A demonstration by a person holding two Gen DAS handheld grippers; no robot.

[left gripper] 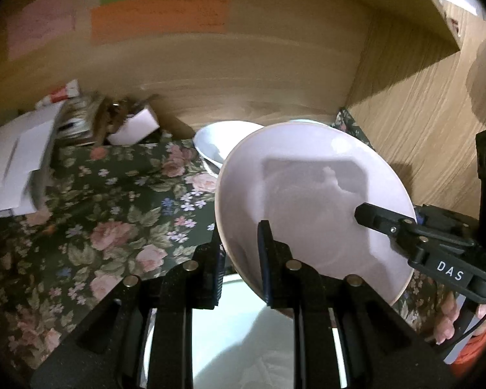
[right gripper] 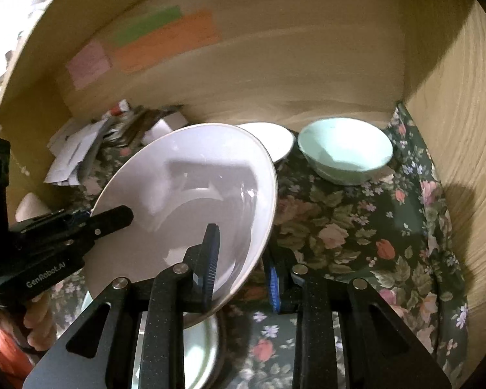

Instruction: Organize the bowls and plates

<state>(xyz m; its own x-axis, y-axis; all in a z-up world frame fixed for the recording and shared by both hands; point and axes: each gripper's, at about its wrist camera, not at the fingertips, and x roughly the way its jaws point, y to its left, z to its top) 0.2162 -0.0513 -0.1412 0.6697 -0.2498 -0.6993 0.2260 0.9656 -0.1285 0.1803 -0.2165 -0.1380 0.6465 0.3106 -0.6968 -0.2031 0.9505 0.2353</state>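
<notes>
Left wrist view, over the flowered cloth:
- Left gripper [left gripper: 243, 243]: jaws clamped on the near rim of the pink plate [left gripper: 311, 194], one finger inside the dish, the other under its outer edge.
- Pink plate: tilted, lifted clear of the floral tablecloth [left gripper: 113, 214], its hollow facing the camera.
- Right gripper [left gripper: 369, 215]: comes in from the right and grips the plate's right rim; a hand [left gripper: 450, 321] holds its handle.
- White bowl [left gripper: 217, 142]: behind the plate, on the cloth near the wooden back wall [left gripper: 243, 74].
- Plate below [left gripper: 239, 334]: a pale dish lies under the left gripper, partly hidden by it.
- Papers [left gripper: 19, 168]: a loose heap at the far left of the cloth.
- Coloured notes [left gripper: 158, 19]: stuck on the back wall; writing too blurred to read.

Right wrist view, from the other side:
- Right gripper [right gripper: 243, 259]: closed on the pink plate's [right gripper: 184, 201] lower right rim, the rim pinched between the two fingers.
- Left gripper [right gripper: 120, 215]: holds the plate's left rim.
- White bowl [right gripper: 269, 139]: just behind the plate's upper edge.
- Mint-green bowl [right gripper: 346, 149]: beside the white bowl, to its right, upright on the tablecloth [right gripper: 356, 227].
- Plate below [right gripper: 197, 350]: under the held plate, near the bottom edge.
</notes>
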